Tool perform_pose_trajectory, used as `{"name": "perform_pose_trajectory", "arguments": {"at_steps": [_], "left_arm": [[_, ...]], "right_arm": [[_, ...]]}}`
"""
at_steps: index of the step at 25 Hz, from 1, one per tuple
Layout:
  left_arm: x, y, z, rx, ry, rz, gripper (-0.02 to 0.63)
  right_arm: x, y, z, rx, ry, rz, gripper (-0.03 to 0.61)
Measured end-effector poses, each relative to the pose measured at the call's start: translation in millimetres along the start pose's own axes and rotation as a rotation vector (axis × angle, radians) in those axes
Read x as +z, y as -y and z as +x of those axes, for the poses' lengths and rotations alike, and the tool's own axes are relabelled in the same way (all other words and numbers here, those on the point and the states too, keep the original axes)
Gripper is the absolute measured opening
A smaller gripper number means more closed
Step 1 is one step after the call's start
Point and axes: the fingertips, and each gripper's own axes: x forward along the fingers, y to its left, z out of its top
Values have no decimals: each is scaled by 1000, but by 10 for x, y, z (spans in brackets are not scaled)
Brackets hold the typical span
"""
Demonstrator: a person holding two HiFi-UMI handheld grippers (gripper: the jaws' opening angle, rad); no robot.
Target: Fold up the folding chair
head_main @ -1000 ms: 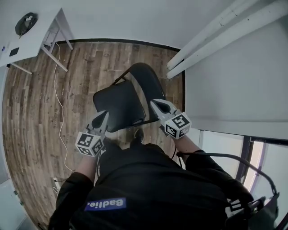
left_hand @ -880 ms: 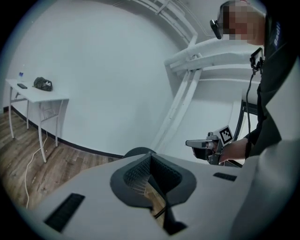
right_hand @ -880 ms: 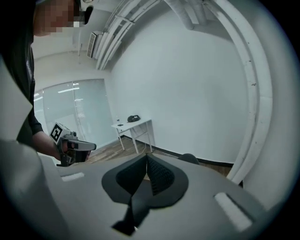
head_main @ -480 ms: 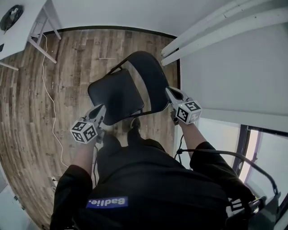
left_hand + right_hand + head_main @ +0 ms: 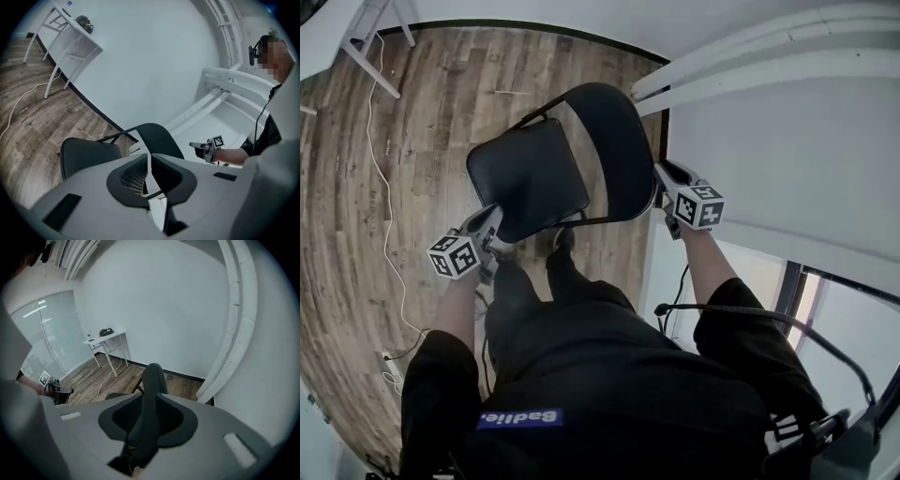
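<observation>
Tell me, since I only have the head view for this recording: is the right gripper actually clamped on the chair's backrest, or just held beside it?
Observer: Clamped, as far as its own view shows. In the right gripper view, the right gripper has the dark backrest filling the gap between its jaws, with both jaws against its edge.
Operator: And the other one, down by the seat?
Observer: In the left gripper view, the left gripper has its jaws nearly together, with only a narrow slit between them. A thin dark bar crosses that slit, but I cannot tell whether the jaws pinch it.
</observation>
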Motion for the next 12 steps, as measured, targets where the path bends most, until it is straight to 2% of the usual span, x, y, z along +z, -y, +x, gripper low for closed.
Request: {"name": "perform_pose_trajectory", "arguments": {"at_steps": [7,12], "left_arm": [[-303,-634,120,74,-11,-95,9],[-552,-941,209,77,-67,-126,71]], "right_arm": [[-209,277,352,-29,-132,-24,148],[-303,330,549,-16,-188,-42,171]]}}
